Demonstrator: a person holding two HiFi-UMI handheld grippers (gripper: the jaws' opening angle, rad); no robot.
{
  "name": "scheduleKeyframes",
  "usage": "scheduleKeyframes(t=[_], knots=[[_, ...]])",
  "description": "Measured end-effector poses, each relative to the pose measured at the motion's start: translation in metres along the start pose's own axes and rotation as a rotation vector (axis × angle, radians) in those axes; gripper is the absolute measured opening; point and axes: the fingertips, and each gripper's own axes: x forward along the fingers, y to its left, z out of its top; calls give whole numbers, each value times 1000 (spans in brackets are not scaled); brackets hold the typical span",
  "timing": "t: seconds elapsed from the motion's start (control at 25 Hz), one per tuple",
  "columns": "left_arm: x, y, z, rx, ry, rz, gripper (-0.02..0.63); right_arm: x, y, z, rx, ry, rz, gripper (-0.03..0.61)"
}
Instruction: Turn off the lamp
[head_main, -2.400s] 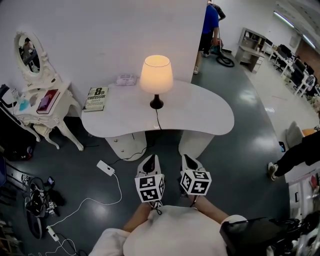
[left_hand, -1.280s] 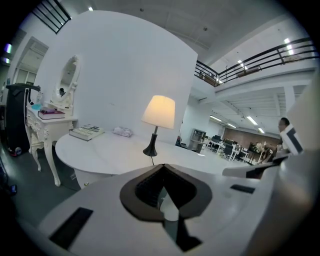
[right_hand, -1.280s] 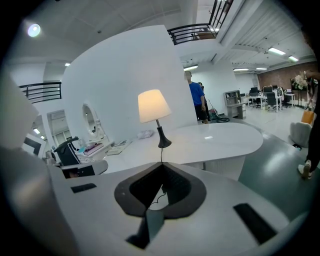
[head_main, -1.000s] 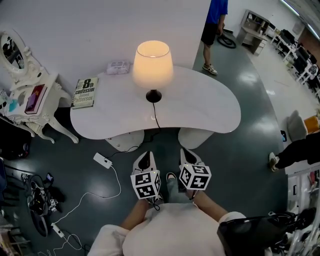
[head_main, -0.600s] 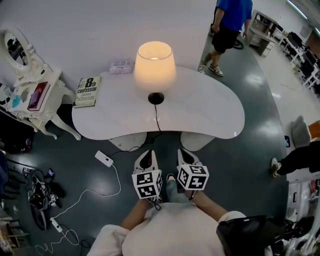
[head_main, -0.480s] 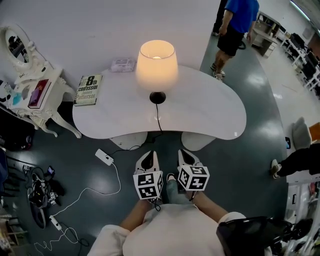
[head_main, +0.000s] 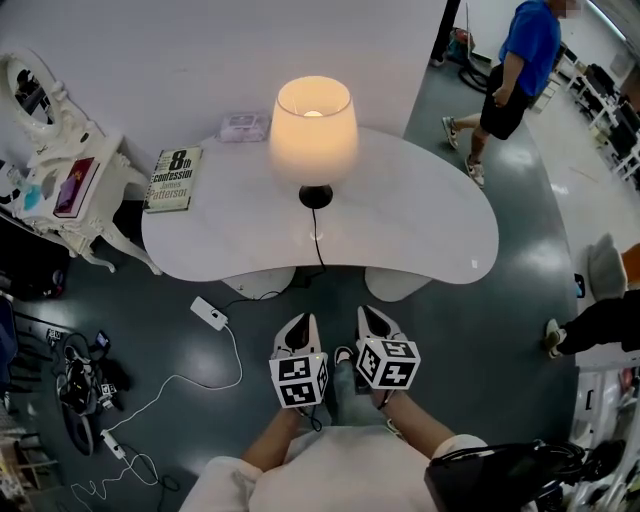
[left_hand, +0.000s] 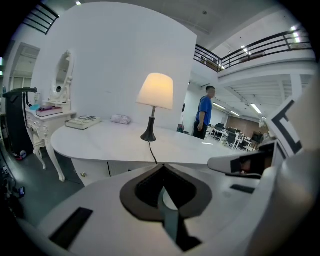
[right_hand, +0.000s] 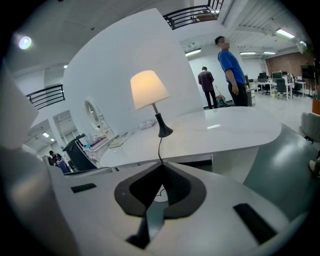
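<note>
left gripper and right gripper hang closed and empty, side by side, short of the white table. the lit lamp stands mid-table, its cord crossing the near edge. a book and tissue pack lie left of it, and a person stands beyond.

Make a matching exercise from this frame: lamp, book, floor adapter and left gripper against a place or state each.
Things:
1. lamp
2. book
3. white adapter
4. left gripper

Place or state:
a. shut, empty, short of the table
b. on the floor, cable attached
c. lit, mid-table
d. at the table's left end

Pairs: 1-c, 2-d, 3-b, 4-a
</note>
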Motion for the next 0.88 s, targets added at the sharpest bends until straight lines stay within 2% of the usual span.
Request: scheduleKeyframes(t=[0.56, 0.88], knots=[[38, -4, -31, -6, 63, -7, 8, 28, -32, -13, 37, 10, -17, -2], [61, 8, -64, -56, 98, 26, 9, 51, -47, -36, 46, 42, -17, -2]])
